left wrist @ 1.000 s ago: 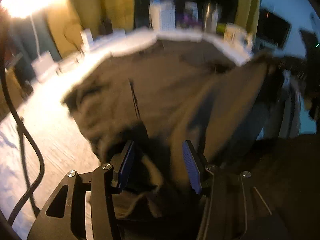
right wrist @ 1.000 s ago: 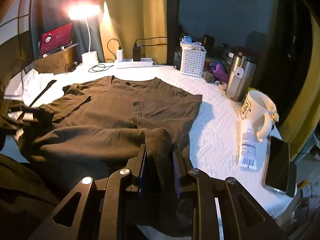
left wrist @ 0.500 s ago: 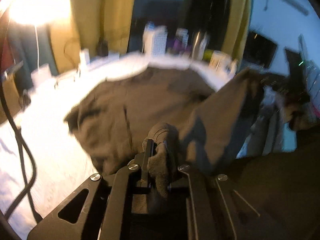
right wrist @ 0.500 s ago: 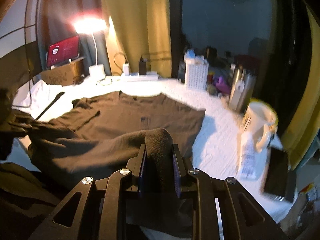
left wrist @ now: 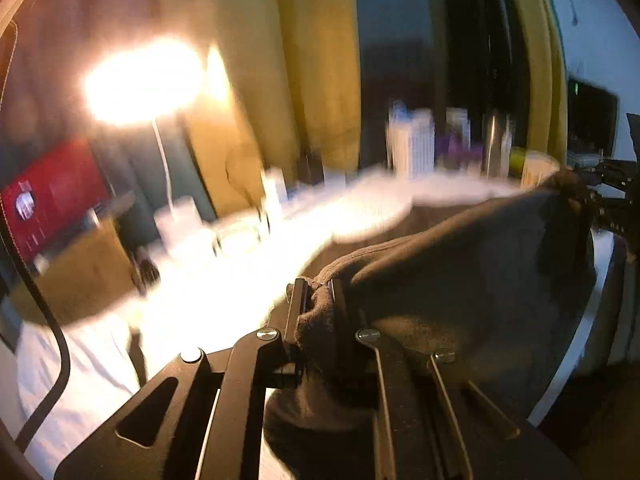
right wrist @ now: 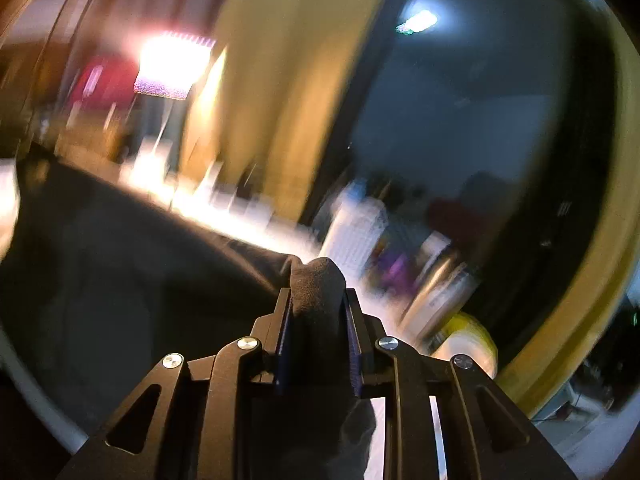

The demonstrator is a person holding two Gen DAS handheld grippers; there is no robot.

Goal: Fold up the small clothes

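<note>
Left wrist view: dark brown T-shirt (left wrist: 472, 280), one item, held off the white-covered bench (left wrist: 248, 280). Left tongs (left wrist: 318, 300) clamped together on a bunched hem corner of the cloth. From this grip the fabric runs right and away to the far corner, where the right tongs (left wrist: 600, 200) appear at the frame edge. Long axis of the held edge: side to side between the two tongs, sagging a little in the middle.

Right wrist view: right tongs (right wrist: 318, 308) clamped on a thick wad of the same T-shirt (right wrist: 120, 264); cloth spreads left from them. Rest of garment hidden behind the raised edge; the way the collar points cannot be told. Both grips sit at the ends, neither nearer. Judgement: the next move carries this edge forward over the bench. Picture heavily blurred.
</note>
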